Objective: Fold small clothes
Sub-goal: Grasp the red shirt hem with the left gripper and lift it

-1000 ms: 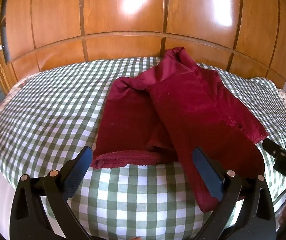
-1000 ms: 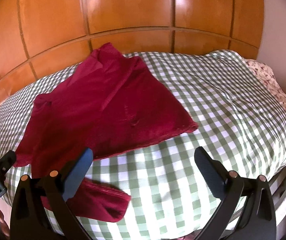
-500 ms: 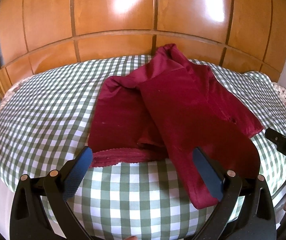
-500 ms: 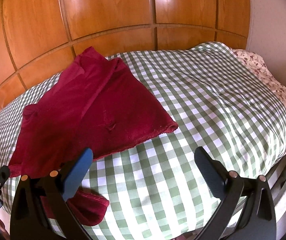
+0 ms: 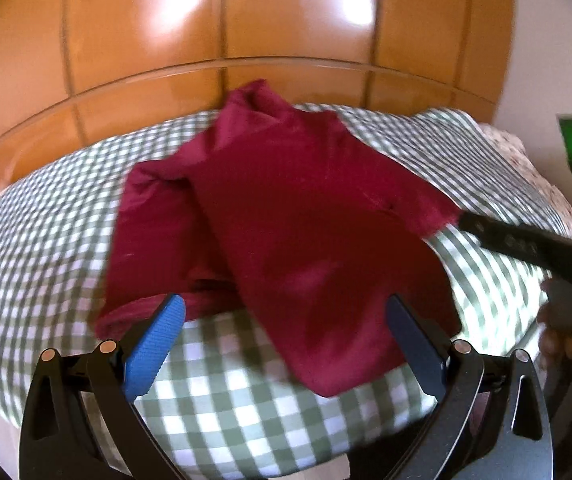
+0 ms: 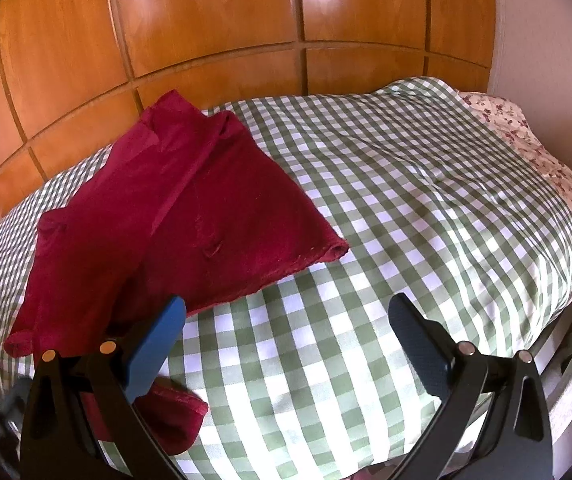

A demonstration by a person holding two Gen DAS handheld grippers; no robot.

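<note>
A dark red garment (image 5: 286,216) lies crumpled and partly folded over itself on the green checked bed cover (image 5: 45,248). It also shows in the right wrist view (image 6: 173,220), left of centre. My left gripper (image 5: 283,340) is open and empty, low over the near hem. My right gripper (image 6: 286,340) is open and empty, over bare cover just right of the garment's near corner. The right gripper also shows at the right edge of the left wrist view (image 5: 526,244), beside the garment's right corner. That view is blurred.
A wooden panelled wall (image 6: 205,32) stands behind the bed. A floral sheet (image 6: 526,140) shows at the bed's far right, by a white wall (image 6: 546,40). The bed's near edge drops off just below both grippers.
Both grippers have moved forward and to the right, closer to the garment. The right gripper now reaches near the garment's right corner. The garment has not moved.
</note>
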